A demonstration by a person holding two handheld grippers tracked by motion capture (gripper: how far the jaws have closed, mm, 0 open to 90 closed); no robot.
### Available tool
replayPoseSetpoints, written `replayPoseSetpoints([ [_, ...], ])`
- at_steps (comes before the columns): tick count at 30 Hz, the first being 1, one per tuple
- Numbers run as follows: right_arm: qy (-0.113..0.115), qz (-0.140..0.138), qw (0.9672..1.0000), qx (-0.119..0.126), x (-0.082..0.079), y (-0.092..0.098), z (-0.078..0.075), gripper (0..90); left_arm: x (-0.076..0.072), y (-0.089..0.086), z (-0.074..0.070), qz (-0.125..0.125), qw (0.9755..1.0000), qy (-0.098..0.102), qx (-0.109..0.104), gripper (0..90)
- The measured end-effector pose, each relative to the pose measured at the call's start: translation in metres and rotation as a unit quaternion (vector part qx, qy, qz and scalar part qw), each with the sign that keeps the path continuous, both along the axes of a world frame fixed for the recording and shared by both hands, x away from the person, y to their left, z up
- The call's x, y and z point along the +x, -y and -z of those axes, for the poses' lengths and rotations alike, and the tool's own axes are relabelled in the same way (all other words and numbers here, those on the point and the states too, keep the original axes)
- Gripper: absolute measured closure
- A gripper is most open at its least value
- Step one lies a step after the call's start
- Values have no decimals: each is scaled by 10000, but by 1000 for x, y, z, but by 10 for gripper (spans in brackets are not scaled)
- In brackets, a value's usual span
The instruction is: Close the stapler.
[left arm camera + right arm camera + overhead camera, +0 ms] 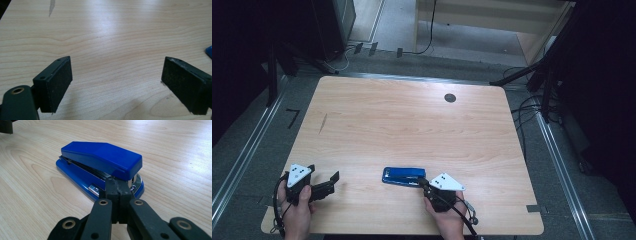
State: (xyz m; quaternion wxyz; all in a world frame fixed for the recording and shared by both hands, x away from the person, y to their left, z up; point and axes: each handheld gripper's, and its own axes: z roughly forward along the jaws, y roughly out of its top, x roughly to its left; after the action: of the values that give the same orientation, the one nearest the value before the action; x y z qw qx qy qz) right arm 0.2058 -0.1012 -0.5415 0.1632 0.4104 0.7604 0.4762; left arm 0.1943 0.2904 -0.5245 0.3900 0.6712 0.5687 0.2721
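Observation:
A blue stapler (403, 176) lies flat near the table's front edge, a little right of centre. In the right gripper view the stapler (100, 157) lies close ahead, its top arm down over the base. My right gripper (422, 183) is shut, pads pressed together with nothing between them. Its tips (118, 186) sit right at the stapler's near end, by the metal mouth; I cannot tell if they touch. My left gripper (323, 175) rests at the front left, open wide over bare wood (116, 82). A blue corner of the stapler (209, 51) peeks in at the right edge.
The wooden table (412, 120) has a round dark cable hole (450, 98) at the back and a short dark mark (322, 123) on the left. Cables and metal rails run on the floor around it. A dark stand (532, 75) leans in at the back right corner.

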Motion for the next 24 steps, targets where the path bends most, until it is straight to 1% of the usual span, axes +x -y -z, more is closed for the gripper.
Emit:
replayPoseSetpoints([
  [8, 12, 55, 10000, -8, 3, 2, 0, 900, 0, 1, 0, -1, 10000, -23, 44, 121],
  [13, 2, 65, 10000, 6, 5, 2, 0, 900, 1, 0, 0, -30, 10000, -41, 11, 121],
  [24, -4, 88, 10000, -9, 8, 1, 0, 900, 1, 0, 0, -10, 10000, -45, 18, 121],
])
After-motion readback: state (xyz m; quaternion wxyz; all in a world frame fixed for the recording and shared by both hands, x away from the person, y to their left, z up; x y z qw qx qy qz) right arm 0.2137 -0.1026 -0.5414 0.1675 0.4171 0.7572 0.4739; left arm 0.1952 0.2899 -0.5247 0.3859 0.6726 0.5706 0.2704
